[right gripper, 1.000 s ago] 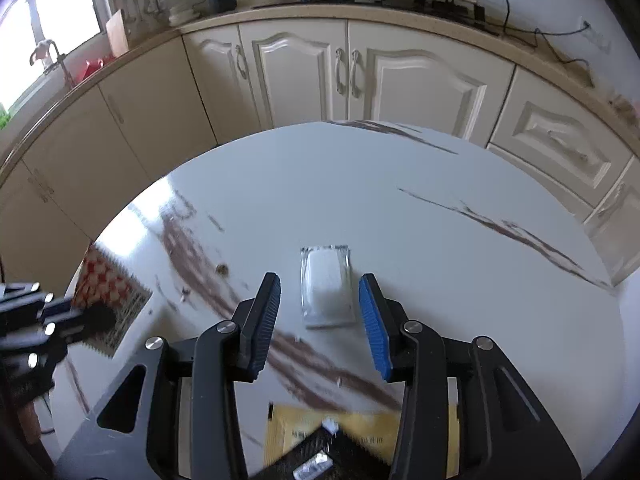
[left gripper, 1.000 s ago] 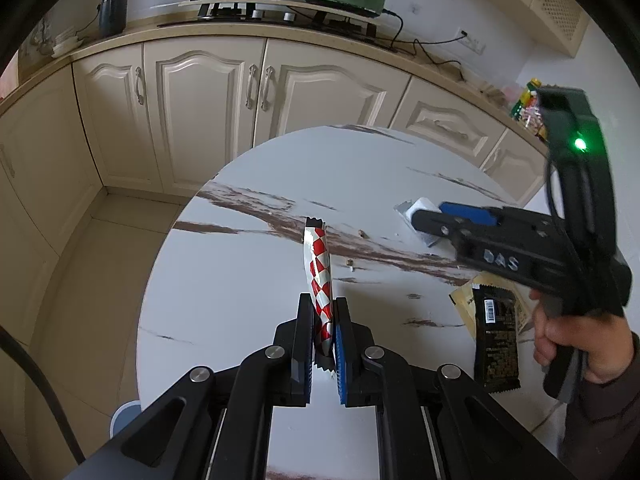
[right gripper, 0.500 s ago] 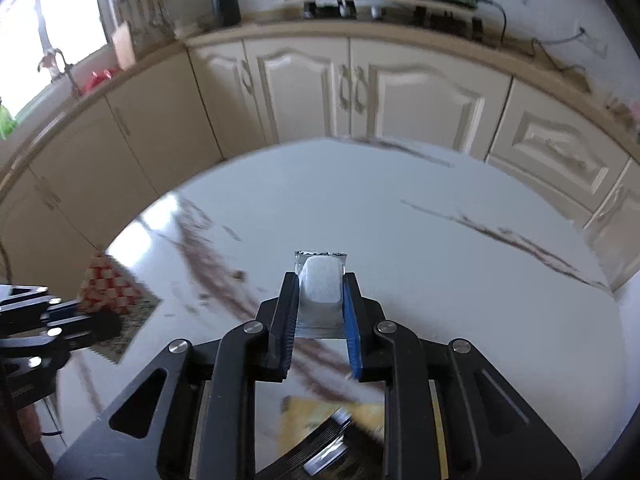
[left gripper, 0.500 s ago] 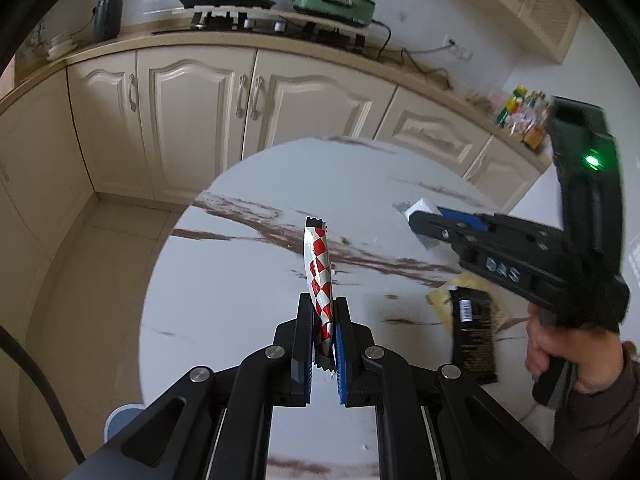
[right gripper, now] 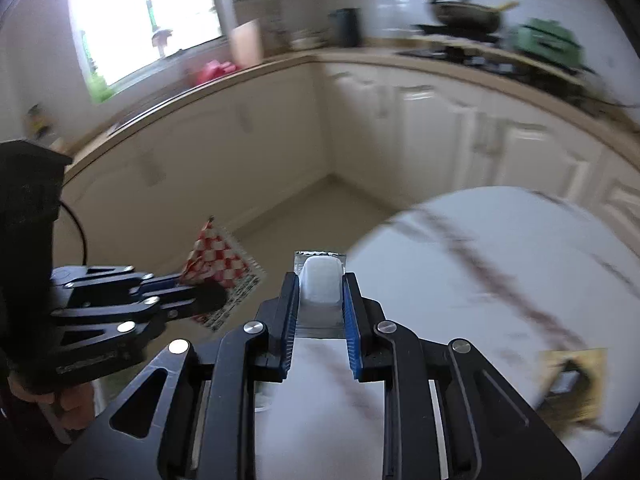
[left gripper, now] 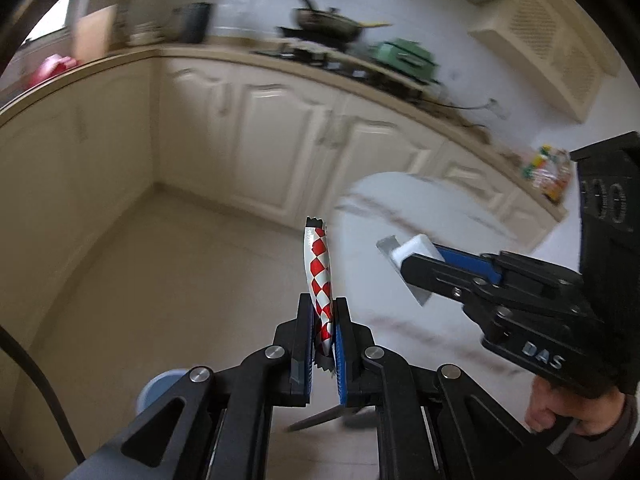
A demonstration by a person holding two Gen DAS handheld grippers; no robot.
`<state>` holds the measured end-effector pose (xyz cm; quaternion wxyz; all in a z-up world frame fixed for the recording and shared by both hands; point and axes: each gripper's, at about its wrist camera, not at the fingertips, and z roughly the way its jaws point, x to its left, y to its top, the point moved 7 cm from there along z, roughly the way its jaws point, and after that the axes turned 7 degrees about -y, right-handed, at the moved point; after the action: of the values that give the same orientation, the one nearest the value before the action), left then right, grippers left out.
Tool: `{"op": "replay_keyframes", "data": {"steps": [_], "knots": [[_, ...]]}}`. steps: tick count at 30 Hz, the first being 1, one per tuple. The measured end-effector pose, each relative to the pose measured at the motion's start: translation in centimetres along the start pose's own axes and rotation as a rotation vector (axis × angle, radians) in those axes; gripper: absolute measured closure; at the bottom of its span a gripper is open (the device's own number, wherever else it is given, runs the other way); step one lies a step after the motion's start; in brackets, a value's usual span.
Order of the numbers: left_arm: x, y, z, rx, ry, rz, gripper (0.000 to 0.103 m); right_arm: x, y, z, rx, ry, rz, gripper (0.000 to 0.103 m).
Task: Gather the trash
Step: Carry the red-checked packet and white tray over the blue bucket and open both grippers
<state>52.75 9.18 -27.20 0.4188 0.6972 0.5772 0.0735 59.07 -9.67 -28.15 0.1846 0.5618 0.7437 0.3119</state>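
Left tongs point(left gripper: 323, 334) pinching checkered wrapper point(left gripper: 320, 268), right tongs point(right gripper: 319, 304) pinching white packet point(right gripper: 321, 280), both off the counter point(right gripper: 500, 260). Carry step: keep both grips firm and level until over a bin; 1 yellow wrapper point(right gripper: 576, 388) left, far right.

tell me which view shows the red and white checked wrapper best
The right wrist view: there the checked wrapper shows its flat face, pattern and printed edge, pinched in the left gripper. The left wrist view shows it only edge-on, a thin strip rising between that gripper's shut jaws.

"DAS", perhaps partly blurred, on right gripper point(left gripper: 416, 264) body.
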Motion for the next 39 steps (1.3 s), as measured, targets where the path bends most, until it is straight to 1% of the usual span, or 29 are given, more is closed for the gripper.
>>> {"op": "replay_keyframes", "data": {"steps": [3,4,5,7,8,10,12,13,15,17,19,21,24,26,28,29,31,32,33,35,37,38,39], "knots": [[4.9,-2.9,-1.6,0.027,0.059,-0.065,0.097,6.2,-1.0,2.5,0.034,0.075,-0.037,0.083],[5.9,-3.7,-1.8,0.04,0.072,-0.077,0.097,8.0,-1.5,3.7,0.049,0.091,-0.046,0.083],[7.6,-4.9,-1.8,0.062,0.09,-0.1,0.097,9.8,-2.1,5.0,0.071,0.094,-0.069,0.083],[10.2,-6.9,-1.3,0.102,0.105,-0.141,0.097,12.7,-3.5,7.7,0.118,0.113,-0.088,0.084],[11.8,-8.0,-0.7,0.128,0.115,-0.166,0.097,14.2,-4.5,9.7,0.16,0.115,-0.101,0.084],[14.0,-9.6,0.4,0.168,0.115,-0.203,0.1,16.0,-6.3,12.7,0.213,0.122,-0.122,0.084],[16.9,-11.1,1.9,0.221,0.15,-0.235,0.1,17.1,-7.8,15.7,0.266,0.114,-0.133,0.084],[18.0,-11.7,2.7,0.241,0.161,-0.245,0.1,17.5,-8.8,17.7,0.302,0.128,-0.119,0.084],[20.7,-13.4,4.3,0.295,0.144,-0.317,0.099,17.6,-10.3,20.5,0.367,0.146,-0.088,0.084],[22.6,-14.7,5.5,0.35,0.148,-0.352,0.094,17.9,-11.7,23.2,0.428,0.167,-0.066,0.083],[24.0,-14.9,6.4,0.386,0.167,-0.358,0.09,18.1,-12.8,25.0,0.465,0.174,-0.053,0.082],[25.1,-15.3,6.8,0.398,0.19,-0.37,0.08,18.1,-13.2,25.7,0.474,0.178,-0.054,0.082],[26.4,-14.9,6.6,0.381,0.197,-0.4,0.068,18.1,-13.1,25.9,0.475,0.176,-0.062,0.08],[26.2,-14.3,6.0,0.36,0.21,-0.397,0.063,17.8,-12.3,25.3,0.458,0.167,-0.068,0.072],[25.4,-13.7,4.9,0.334,0.243,-0.367,0.061,17.7,-11.2,24.0,0.413,0.154,-0.082,0.062],[24.9,-13.3,4.2,0.319,0.259,-0.354,0.057,18.3,-11.1,23.0,0.394,0.151,-0.085,0.061],[23.7,-12.7,2.7,0.29,0.29,-0.333,0.057,18.3,-9.9,21.2,0.347,0.119,-0.1,0.055],[23.3,-12.2,1.8,0.268,0.304,-0.322,0.057,18.2,-9.2,20.1,0.32,0.109,-0.098,0.052],[22.6,-11.7,1.0,0.247,0.317,-0.312,0.057,18.1,-8.6,19.1,0.302,0.098,-0.094,0.046],[20.8,-10.8,-1.2,0.194,0.336,-0.278,0.057,17.5,-7.2,16.6,0.246,0.084,-0.079,0.046],[18.9,-10.0,-3.7,0.133,0.361,-0.25,0.056,17.2,-6.1,14.0,0.194,0.075,-0.074,0.042],[17.7,-9.2,-5.1,0.086,0.367,-0.236,0.054,16.8,-5.5,12.3,0.16,0.065,-0.068,0.04],[16.7,-8.6,-6.2,0.052,0.374,-0.224,0.051,16.4,-5.1,10.8,0.131,0.059,-0.065,0.034]]}}
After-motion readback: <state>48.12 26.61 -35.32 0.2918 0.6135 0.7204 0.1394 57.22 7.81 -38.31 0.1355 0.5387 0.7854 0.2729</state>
